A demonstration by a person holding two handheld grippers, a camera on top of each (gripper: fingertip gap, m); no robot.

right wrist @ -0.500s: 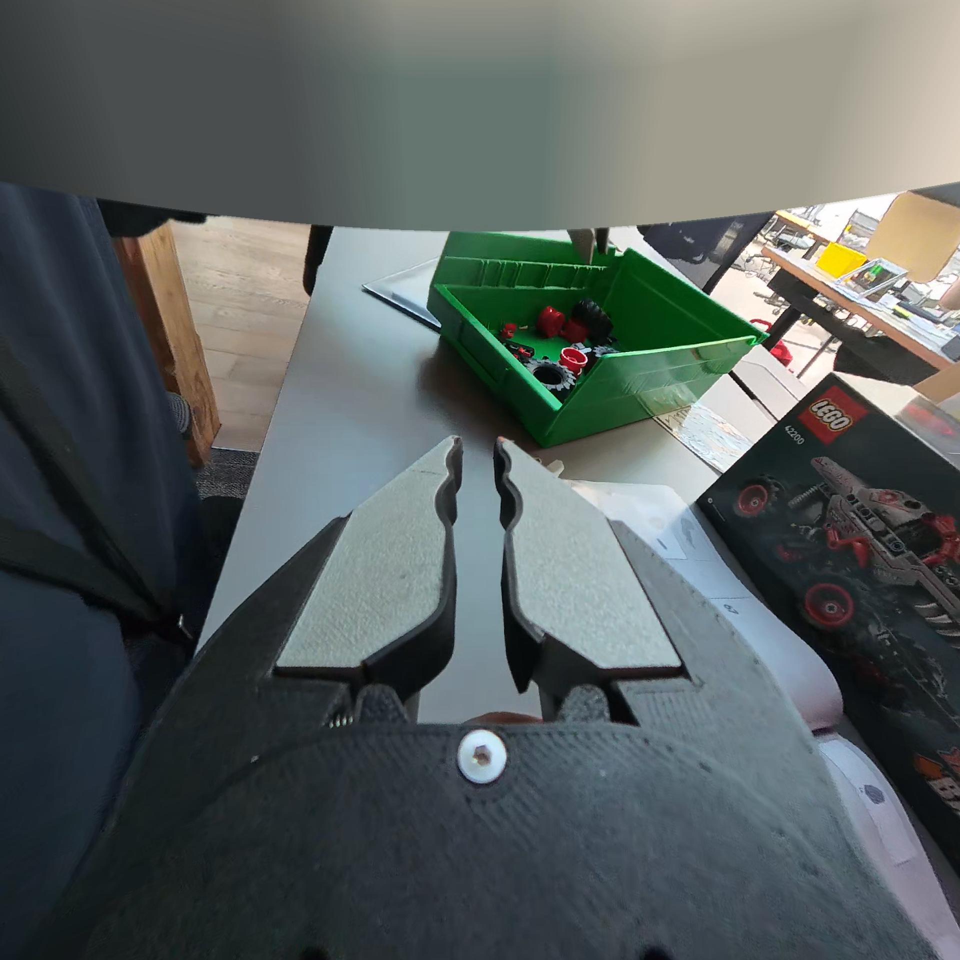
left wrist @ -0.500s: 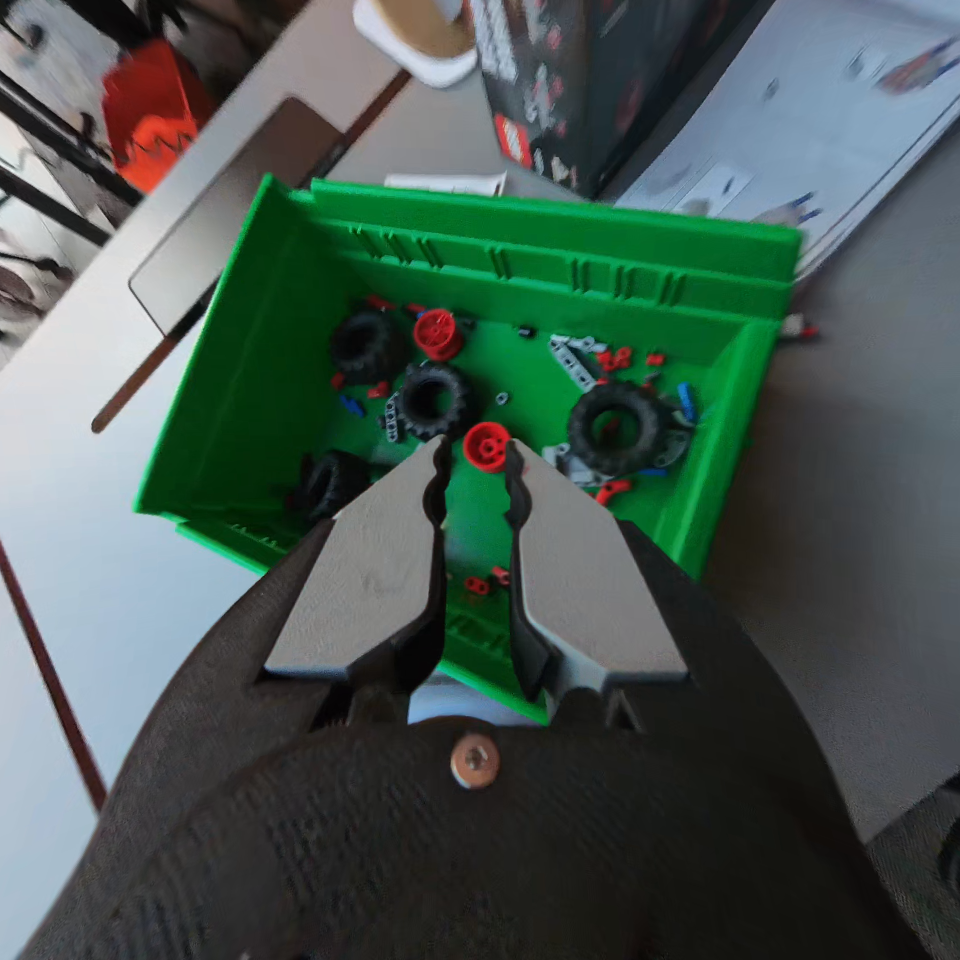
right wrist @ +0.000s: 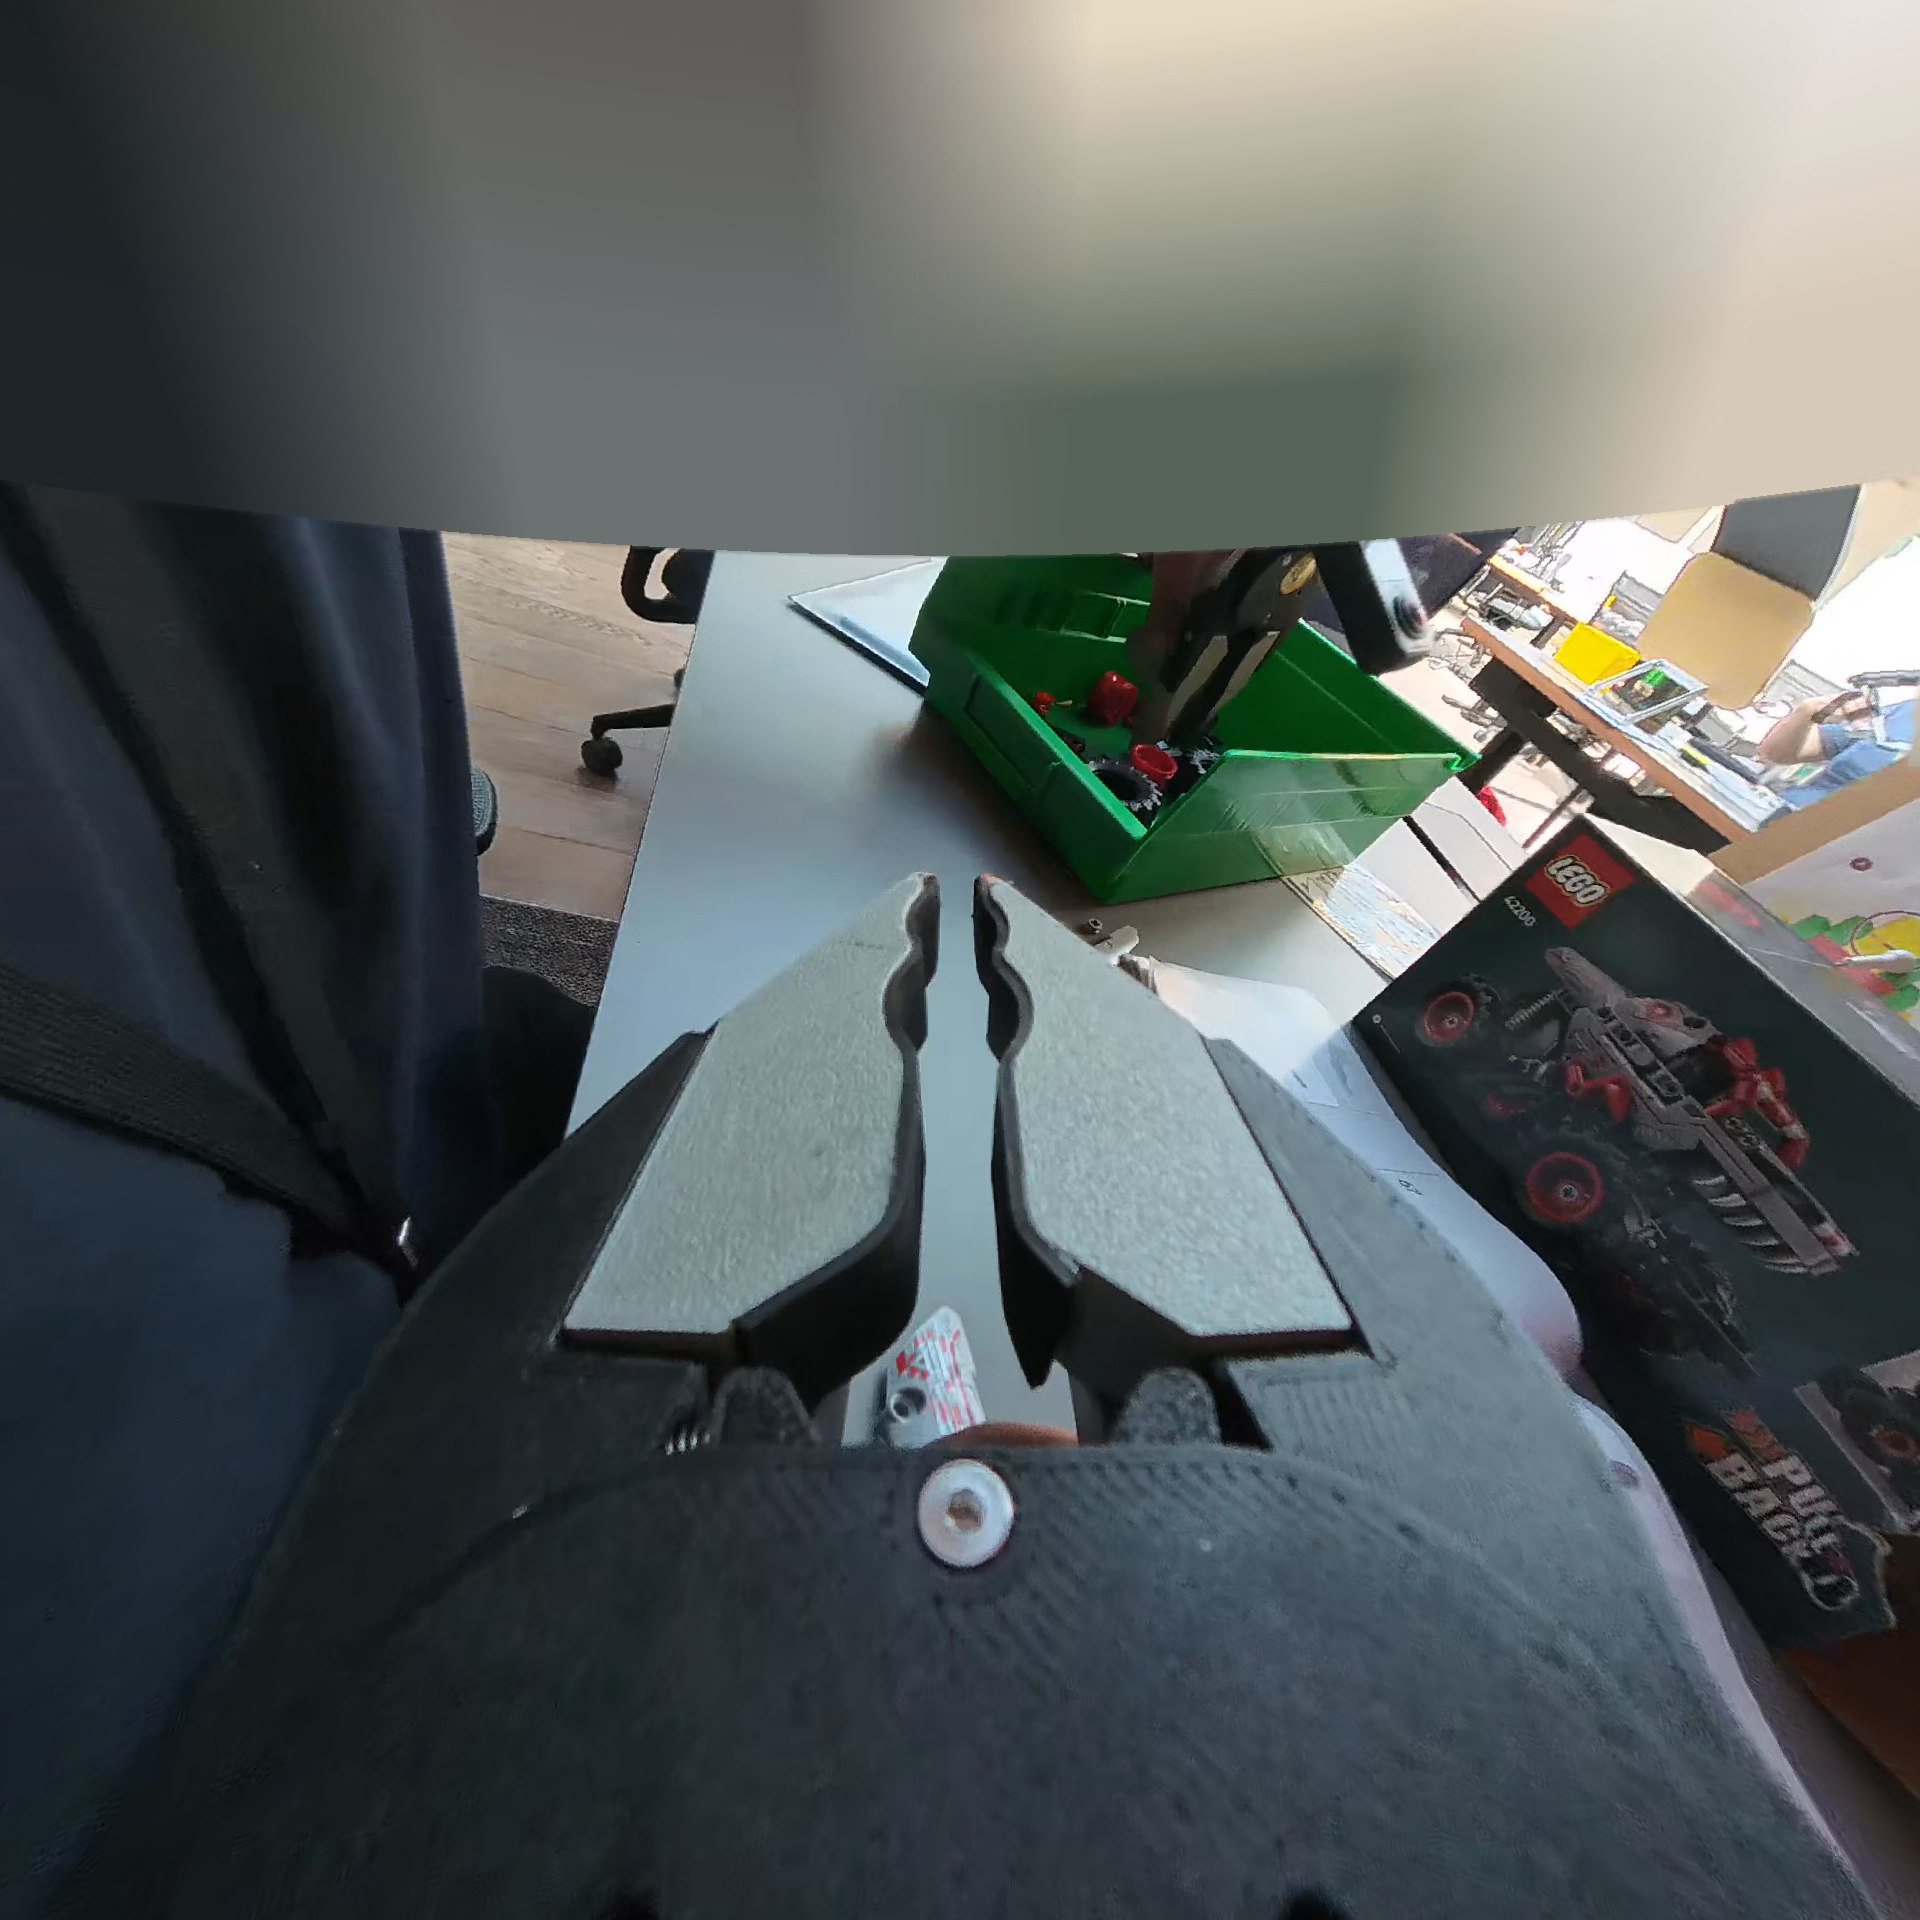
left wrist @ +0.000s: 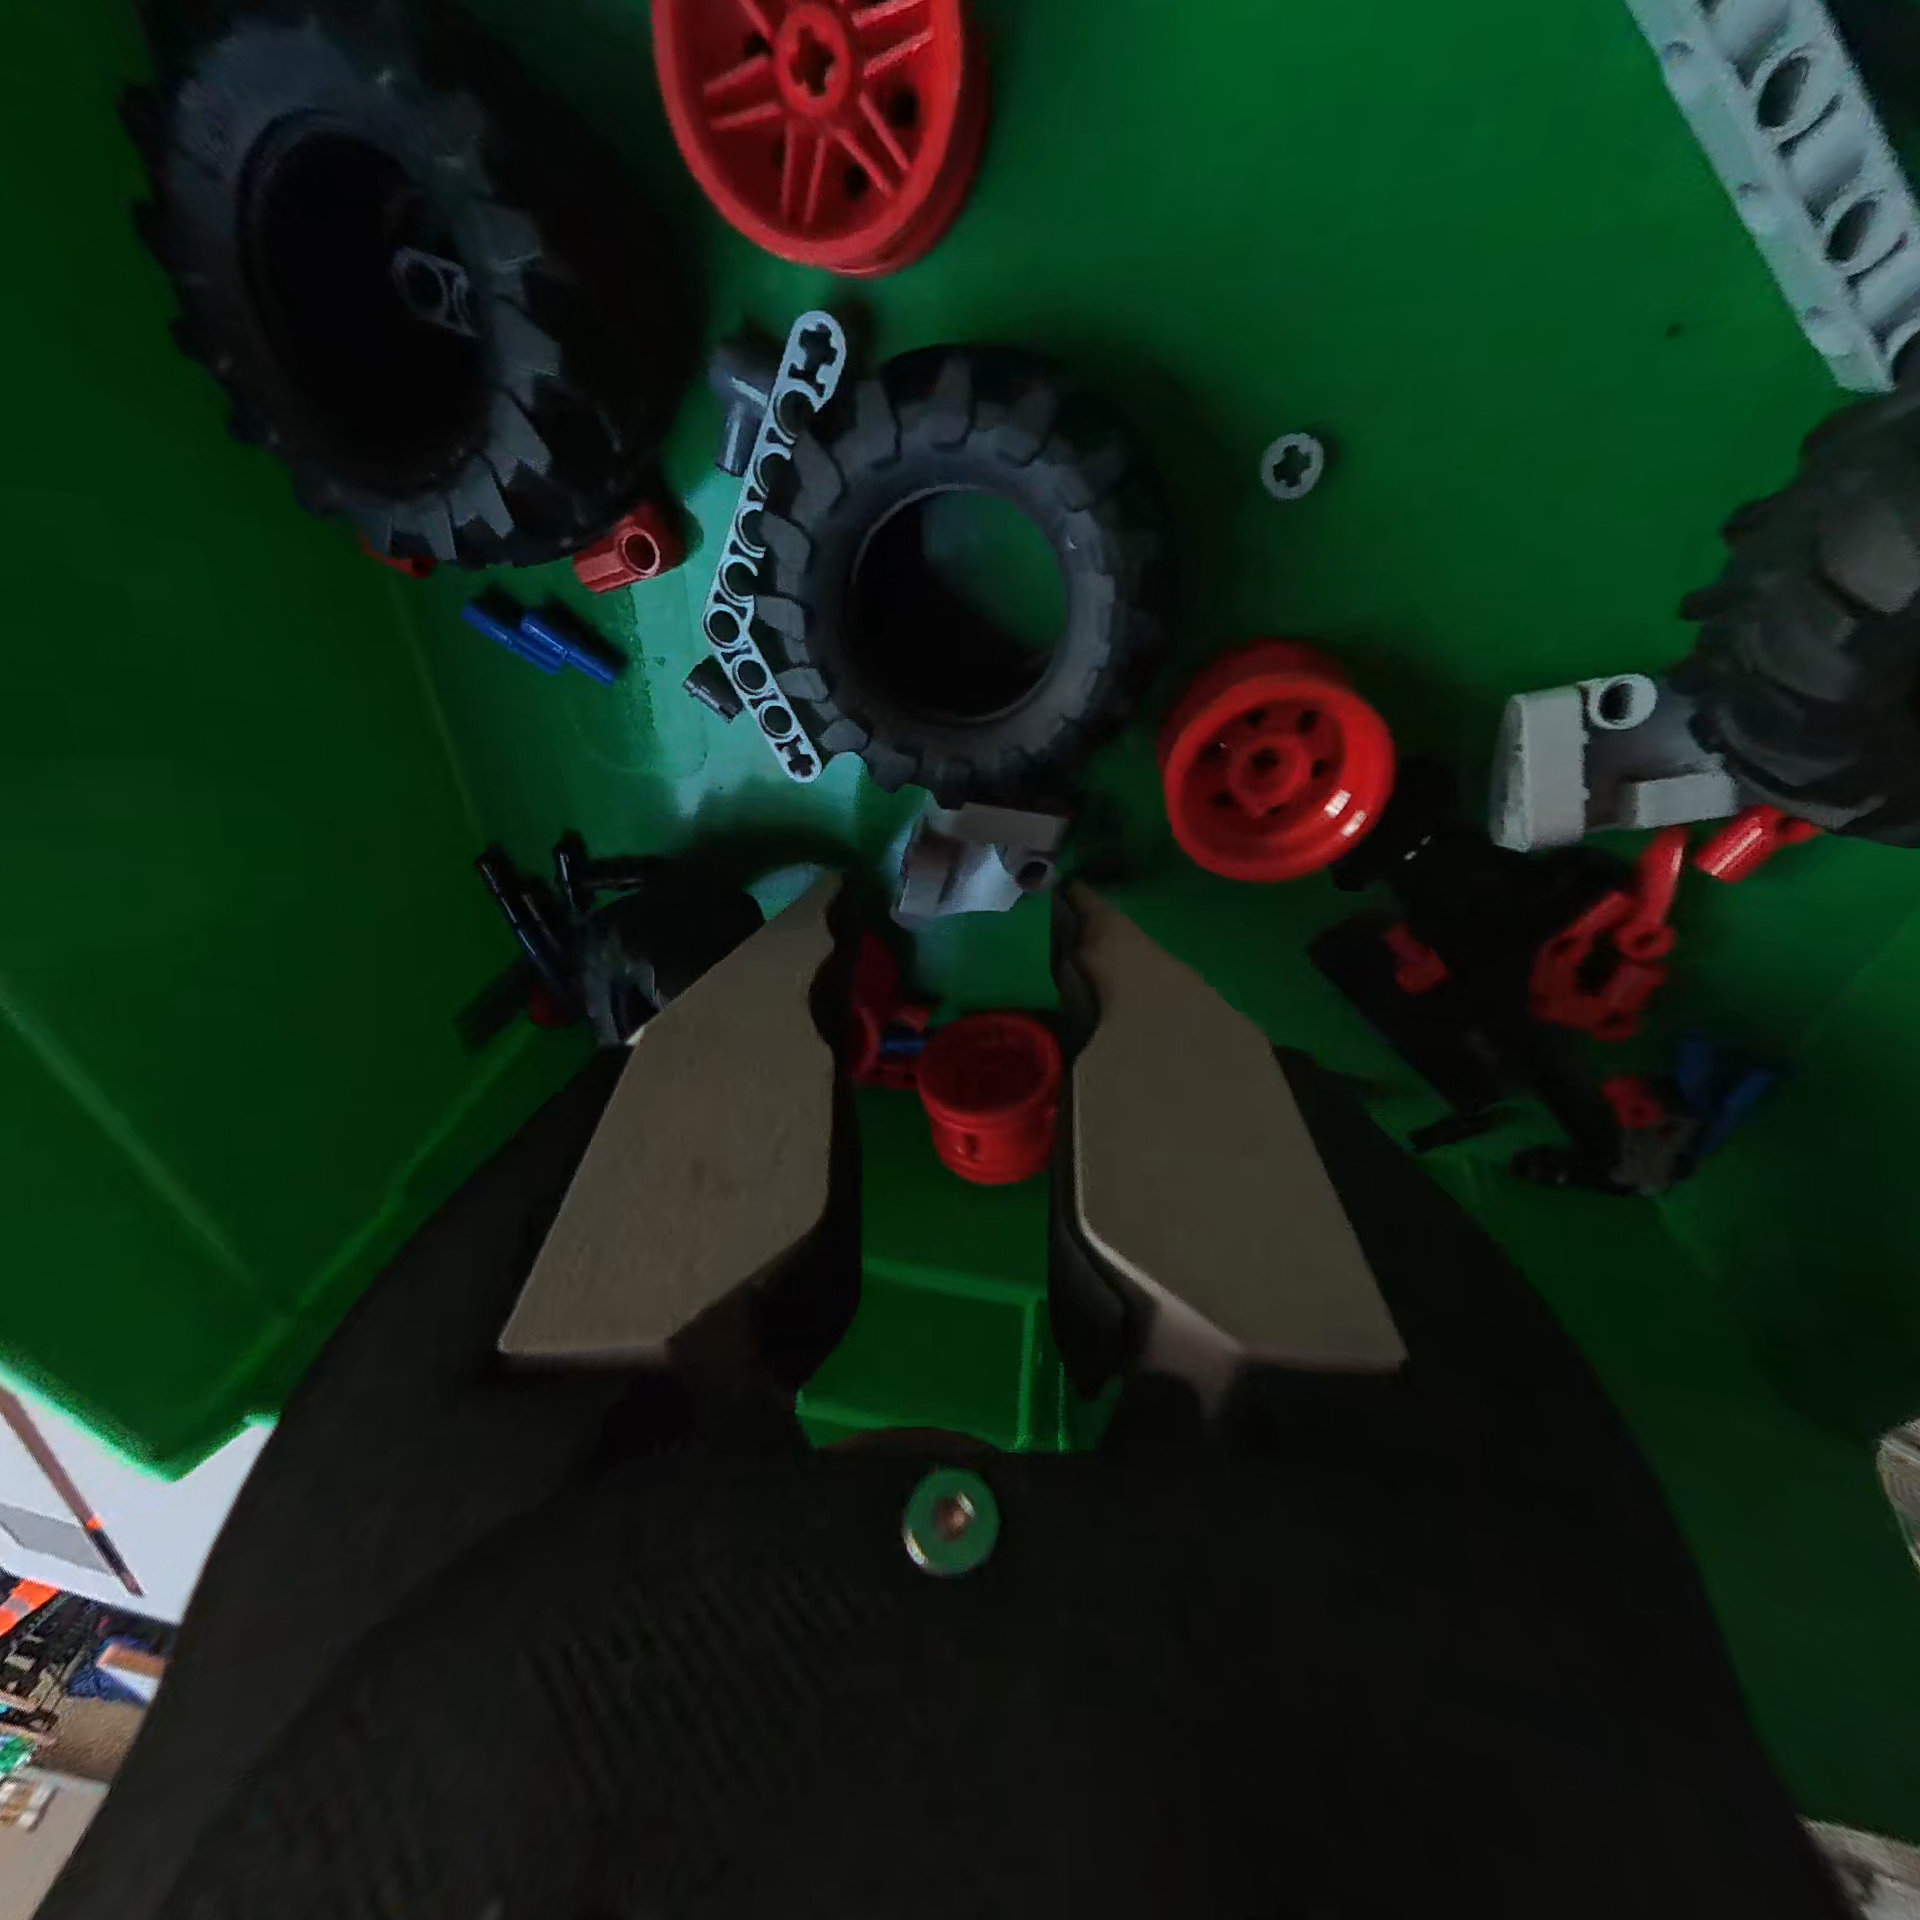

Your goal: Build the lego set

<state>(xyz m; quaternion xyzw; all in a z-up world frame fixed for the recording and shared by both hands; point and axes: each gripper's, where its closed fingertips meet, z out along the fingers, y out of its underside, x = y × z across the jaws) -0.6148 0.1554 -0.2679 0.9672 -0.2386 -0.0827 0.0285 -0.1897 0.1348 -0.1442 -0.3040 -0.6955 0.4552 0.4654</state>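
— Where's the left gripper [left wrist: 945, 904]?
— Down inside the green bin [left wrist: 260, 987], jaws spread around a small red hub [left wrist: 989, 1112] (not touching it).
— The right gripper [right wrist: 956, 883]?
— Over the table [right wrist: 790, 831], jaws narrowly apart, holding nothing.

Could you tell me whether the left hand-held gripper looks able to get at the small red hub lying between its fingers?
Probably yes. The left hand-held gripper is open inside the green bin, and the small red hub lies between its fingers with nothing covering it.
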